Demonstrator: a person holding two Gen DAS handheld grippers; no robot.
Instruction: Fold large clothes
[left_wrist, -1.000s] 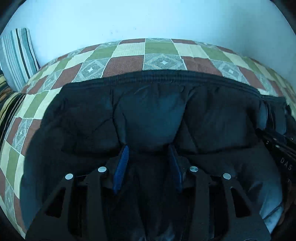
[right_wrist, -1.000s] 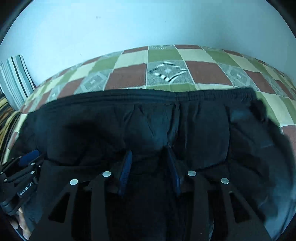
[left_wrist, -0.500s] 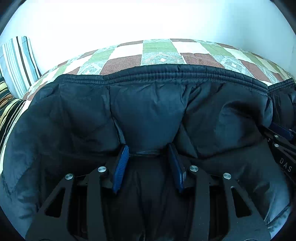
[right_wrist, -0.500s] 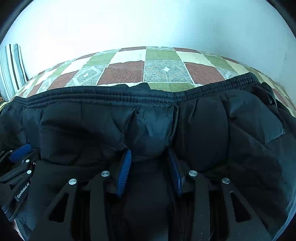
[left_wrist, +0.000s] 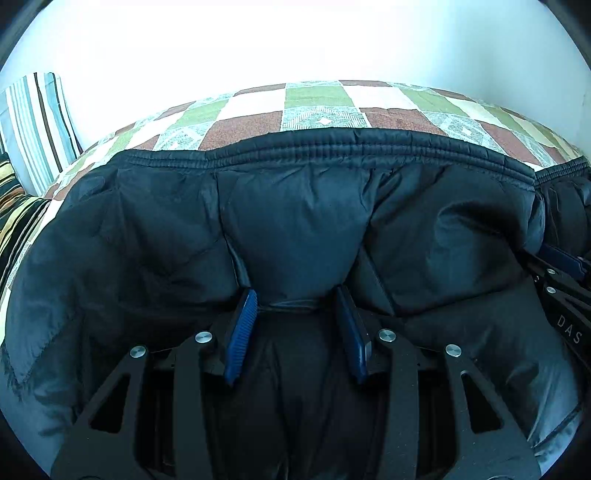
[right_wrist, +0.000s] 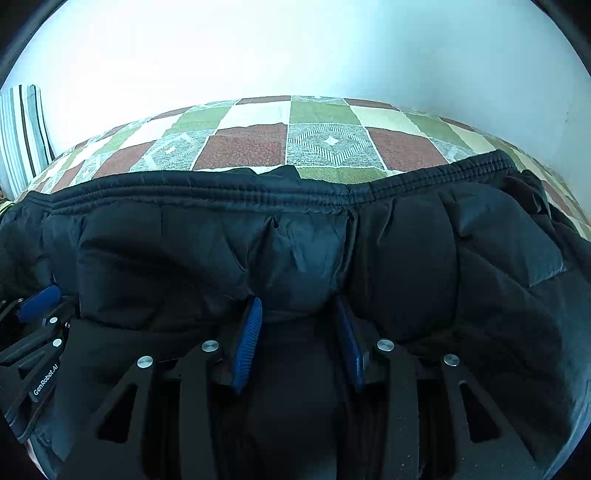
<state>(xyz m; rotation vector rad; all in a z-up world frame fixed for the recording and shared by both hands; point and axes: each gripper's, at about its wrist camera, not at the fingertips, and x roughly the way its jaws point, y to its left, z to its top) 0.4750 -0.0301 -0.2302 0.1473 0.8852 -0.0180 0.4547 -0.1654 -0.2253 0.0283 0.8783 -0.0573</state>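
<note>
Both grippers clamp the black puffer jacket (left_wrist: 295, 221): the left gripper (left_wrist: 297, 321) pinches a bunched padded fold between its blue pads (left_wrist: 242, 328), and the right gripper (right_wrist: 299, 328) pinches a like fold (its pads sit just as deep in the cloth). The jacket hangs raised between them over the checkered bedspread (right_wrist: 240, 147), its ribbed hem (left_wrist: 351, 147) uppermost, with a striped pillow (left_wrist: 37, 122) at far left. Expect a bulky, soft, springy load with a slick shell; thin single layers may slip. Take hold on thick quilted folds or the ribbed hem, well apart, to keep the span level.
</note>
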